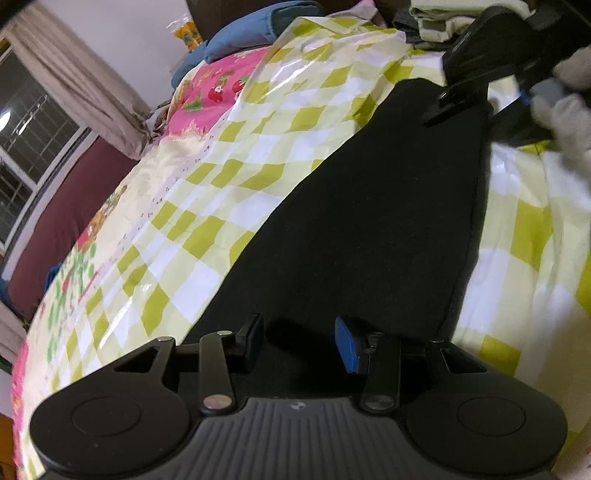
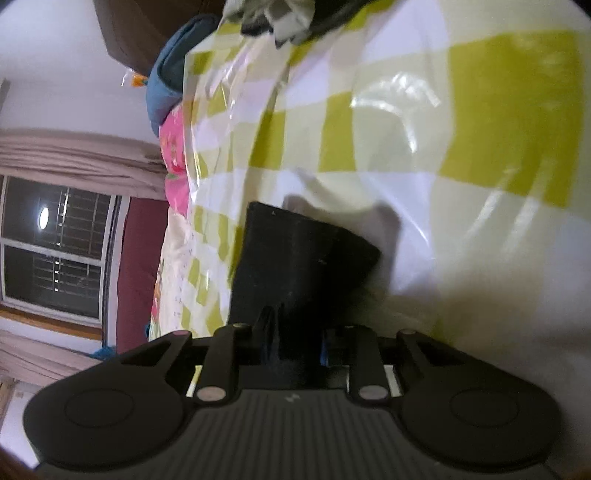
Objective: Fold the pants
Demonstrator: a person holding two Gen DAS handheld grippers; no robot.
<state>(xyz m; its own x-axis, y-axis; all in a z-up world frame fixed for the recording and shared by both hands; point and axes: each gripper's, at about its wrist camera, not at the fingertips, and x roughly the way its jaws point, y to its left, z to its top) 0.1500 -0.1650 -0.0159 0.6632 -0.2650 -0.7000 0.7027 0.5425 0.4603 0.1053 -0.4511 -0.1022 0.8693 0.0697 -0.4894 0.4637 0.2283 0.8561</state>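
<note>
- Left gripper (image 1: 300,341): jaws spread apart, holding nothing, poised over the near end of the black pants (image 1: 369,221).
- Right gripper (image 2: 295,339): jaws pinched on a corner of the pants (image 2: 295,258), at their far end in the left wrist view.
- The pants lie flat on the green-checked plastic sheet (image 1: 258,147).
- Judgement: grip both layers at matching edges, lift together and keep tension even, so the fold lands square.
- Beyond: 1 blue pillow (image 1: 243,37) and stacked laundry (image 1: 443,18).
</note>
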